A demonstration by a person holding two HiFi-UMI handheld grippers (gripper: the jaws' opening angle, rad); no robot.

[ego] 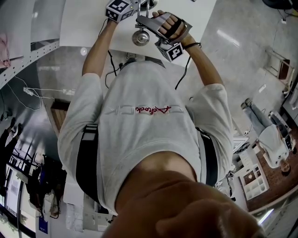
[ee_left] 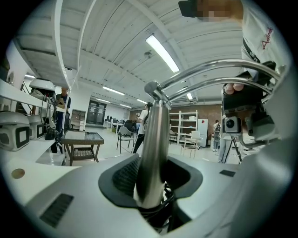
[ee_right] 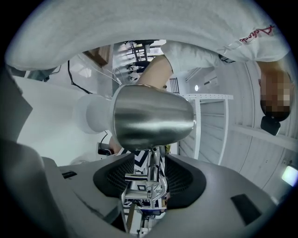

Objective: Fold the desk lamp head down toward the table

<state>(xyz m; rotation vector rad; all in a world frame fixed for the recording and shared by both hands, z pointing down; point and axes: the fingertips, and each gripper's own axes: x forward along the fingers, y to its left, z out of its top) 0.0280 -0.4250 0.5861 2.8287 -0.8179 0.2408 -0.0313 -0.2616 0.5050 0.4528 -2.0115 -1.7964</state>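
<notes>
Top centre of the frame, against the white surface point(ego: 79, 18), the desk lamp's point(ego: 140, 36) slick stiff stem point(ee_left: 153, 135) is clamped by the left claw point(ee_left: 152, 175), and its probably light head point(ee_right: 153, 121) is best grabbed at the neck hinge point(ee_right: 151, 187) straddled by the wide-open right claw point(ee_right: 150, 174).

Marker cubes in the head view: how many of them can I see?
2. One marker cube at the top edge, above the left forearm; the other just below the gloved right hand.
</notes>
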